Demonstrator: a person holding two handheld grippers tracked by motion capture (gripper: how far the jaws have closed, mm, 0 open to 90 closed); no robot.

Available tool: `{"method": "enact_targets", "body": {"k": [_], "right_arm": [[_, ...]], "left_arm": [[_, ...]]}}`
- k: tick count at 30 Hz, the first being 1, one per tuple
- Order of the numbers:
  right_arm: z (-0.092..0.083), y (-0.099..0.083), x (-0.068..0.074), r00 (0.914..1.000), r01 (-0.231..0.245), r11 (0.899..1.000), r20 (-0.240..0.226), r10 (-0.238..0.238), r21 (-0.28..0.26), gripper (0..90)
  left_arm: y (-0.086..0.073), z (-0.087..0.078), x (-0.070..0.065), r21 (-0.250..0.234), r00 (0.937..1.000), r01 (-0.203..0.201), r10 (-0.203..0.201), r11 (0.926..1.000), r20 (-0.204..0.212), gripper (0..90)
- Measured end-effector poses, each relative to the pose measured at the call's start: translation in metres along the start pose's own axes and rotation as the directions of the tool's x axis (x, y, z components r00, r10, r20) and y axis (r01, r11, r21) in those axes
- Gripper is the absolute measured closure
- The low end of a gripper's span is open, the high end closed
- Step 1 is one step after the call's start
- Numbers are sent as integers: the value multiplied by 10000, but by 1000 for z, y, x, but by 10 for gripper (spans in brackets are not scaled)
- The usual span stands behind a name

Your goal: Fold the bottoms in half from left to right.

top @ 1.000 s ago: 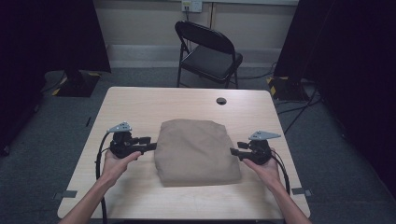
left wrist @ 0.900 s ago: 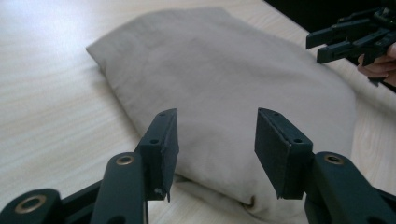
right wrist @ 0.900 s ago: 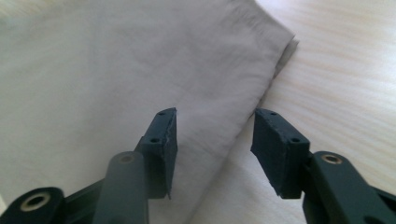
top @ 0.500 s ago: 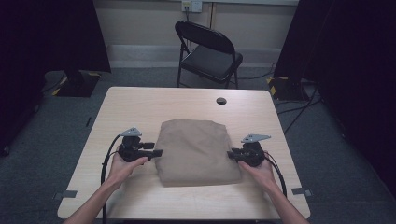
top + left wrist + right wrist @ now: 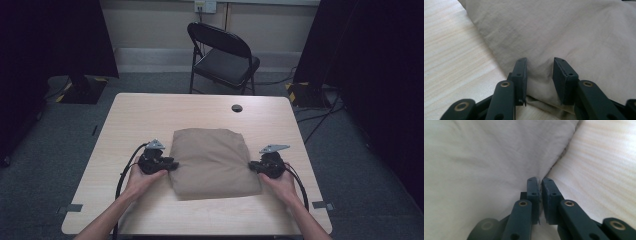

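Cloth (image 5: 212, 160) (folded, beige) pinched by right tongs (image 5: 540, 185).

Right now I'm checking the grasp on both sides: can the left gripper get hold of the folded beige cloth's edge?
Probably yes. The left gripper already straddles a ridge of the folded beige cloth at its edge, its jaws have just been closing, and nothing blocks them. The right gripper is already pinching the opposite edge.

You're working in a lab-style recording room: a lone pale wood table (image 5: 150, 115) on grey carpet (image 5: 60, 135), black curtains (image 5: 50, 35) at both sides, a folding chair (image 5: 225, 52) by the wall, cables (image 5: 320, 120) and taped floor marks (image 5: 75, 207).
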State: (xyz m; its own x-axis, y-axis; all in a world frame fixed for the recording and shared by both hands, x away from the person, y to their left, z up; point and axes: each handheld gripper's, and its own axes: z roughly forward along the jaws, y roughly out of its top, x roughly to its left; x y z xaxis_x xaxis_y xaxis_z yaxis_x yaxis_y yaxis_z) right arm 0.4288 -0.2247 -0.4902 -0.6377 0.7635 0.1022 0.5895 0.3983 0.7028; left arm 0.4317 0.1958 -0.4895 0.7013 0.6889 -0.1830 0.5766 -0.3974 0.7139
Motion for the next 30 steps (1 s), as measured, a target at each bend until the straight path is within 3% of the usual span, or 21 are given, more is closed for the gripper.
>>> {"method": "enact_targets", "body": {"k": [5, 9, 13, 15, 18, 22, 26, 30], "right_arm": [[0, -1, 6, 9997, 246, 9997, 86, -246, 5, 826], [-4, -5, 16, 9985, 537, 9984, -110, -536, 154, 828], [-10, -8, 25, 9981, 586, 9970, -227, -575, 502, 823], [-12, -9, 28, 9977, 604, 9965, -352, -584, 584, 772], [-19, -10, 26, 9979, 252, 9995, -598, -242, 168, 692], [-23, -7, 22, 9982, -78, 9991, -590, 53, -424, 666], [-19, -8, 25, 9988, 159, 9994, -462, -173, -307, 666], [-14, -7, 26, 9984, 216, 9993, -510, -231, -292, 703]], "left_arm": [[-2, 1, -5, 111, 9988, -355, 358, 9993, -340, 645], [-6, -2, -13, 326, 9879, -1258, 1282, 9915, -878, 639], [-12, -9, -17, 506, 9878, -1345, 1379, 9896, -725, 639], [-15, -15, -18, 739, 9892, -1313, 1355, 9886, -554, 640], [-19, -22, -12, 617, 9984, -527, 537, 9967, -152, 638], [-19, -32, -6, -93, 9993, 298, -300, 9995, -220, 574], [-22, -39, 0, -256, 9975, 677, -682, 9974, -173, 536], [-24, -34, 2, 63, 9957, 916, -917, 9958, 154, 481]]}}
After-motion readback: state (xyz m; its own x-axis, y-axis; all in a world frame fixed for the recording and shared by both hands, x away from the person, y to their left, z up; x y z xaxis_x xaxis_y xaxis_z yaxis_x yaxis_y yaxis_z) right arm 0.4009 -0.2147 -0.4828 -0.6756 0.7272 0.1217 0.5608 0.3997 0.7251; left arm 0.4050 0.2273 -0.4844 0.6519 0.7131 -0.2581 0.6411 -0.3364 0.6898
